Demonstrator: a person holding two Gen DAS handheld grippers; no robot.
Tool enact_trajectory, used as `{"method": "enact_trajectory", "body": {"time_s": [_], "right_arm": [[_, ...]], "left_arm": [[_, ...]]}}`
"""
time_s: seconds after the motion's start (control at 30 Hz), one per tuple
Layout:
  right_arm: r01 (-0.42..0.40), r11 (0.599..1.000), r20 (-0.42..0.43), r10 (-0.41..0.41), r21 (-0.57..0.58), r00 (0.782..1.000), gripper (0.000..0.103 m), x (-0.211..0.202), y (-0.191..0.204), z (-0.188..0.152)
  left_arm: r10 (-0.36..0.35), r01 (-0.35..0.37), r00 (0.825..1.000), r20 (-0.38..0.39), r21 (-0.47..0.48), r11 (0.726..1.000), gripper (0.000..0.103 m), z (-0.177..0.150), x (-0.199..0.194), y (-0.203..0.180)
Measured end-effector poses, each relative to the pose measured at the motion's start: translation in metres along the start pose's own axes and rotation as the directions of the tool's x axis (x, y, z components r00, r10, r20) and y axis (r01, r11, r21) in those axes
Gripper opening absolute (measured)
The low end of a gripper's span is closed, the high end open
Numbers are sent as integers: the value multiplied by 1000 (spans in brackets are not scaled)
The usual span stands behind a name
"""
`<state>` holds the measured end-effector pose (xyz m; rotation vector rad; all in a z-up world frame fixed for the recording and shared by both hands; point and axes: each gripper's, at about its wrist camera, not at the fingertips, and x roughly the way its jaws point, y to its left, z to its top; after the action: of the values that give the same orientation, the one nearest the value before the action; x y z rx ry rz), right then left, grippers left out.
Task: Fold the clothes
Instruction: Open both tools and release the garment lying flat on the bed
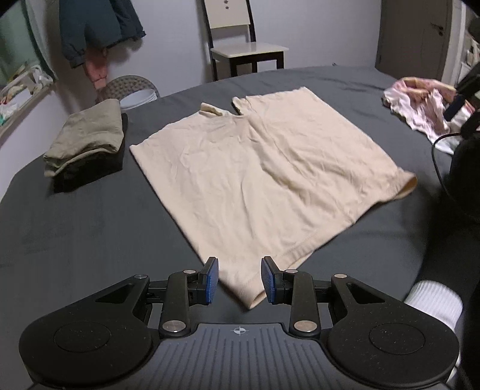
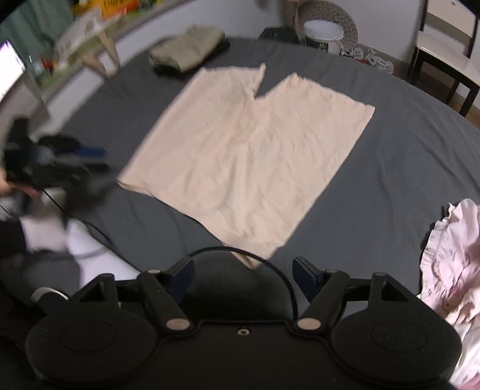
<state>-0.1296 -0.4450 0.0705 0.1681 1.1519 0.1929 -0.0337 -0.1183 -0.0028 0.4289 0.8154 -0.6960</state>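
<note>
Both our grippers gape wide, empty: beige garment (image 1: 258, 180) spreads flat ahead, its corner between left gripper (image 1: 239, 280) pads, just ahead of right gripper (image 2: 243, 277).

A home bedroom is shown. A grey-sheeted bed (image 1: 90, 216) fills the frame; a chair (image 1: 240, 45) and hung jacket (image 1: 99, 27) are seen behind.
</note>
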Motion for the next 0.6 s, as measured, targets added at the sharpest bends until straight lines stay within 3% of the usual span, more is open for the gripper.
{"method": "enact_trajectory", "body": {"time_s": [0.1,0.17,0.27,0.3,0.4,0.47,0.6], "right_arm": [[-107,993,98,101,53,990,77,-24,9,3],[-161,982,202,140,93,969,83,-33,13,5],[-172,971,300,115,169,947,86,-22,15,13],[-166,968,319,100,187,942,83,-15,16,16],[-187,952,365,90,241,927,57,16,17,27],[-219,937,379,104,274,919,54,40,17,33],[-170,944,344,66,282,937,53,87,24,46]], "left_arm": [[-24,24,999,24,13,1000,32,5,-3,-7],[-28,27,999,43,24,999,32,9,-3,-11],[-17,17,998,65,-8,1000,32,17,3,-11],[-14,17,997,74,-33,999,32,19,6,-9],[-9,26,994,109,-151,988,32,25,16,0],[-18,47,992,128,-222,974,32,27,25,5],[-11,52,988,155,-261,964,32,30,43,9]]}}
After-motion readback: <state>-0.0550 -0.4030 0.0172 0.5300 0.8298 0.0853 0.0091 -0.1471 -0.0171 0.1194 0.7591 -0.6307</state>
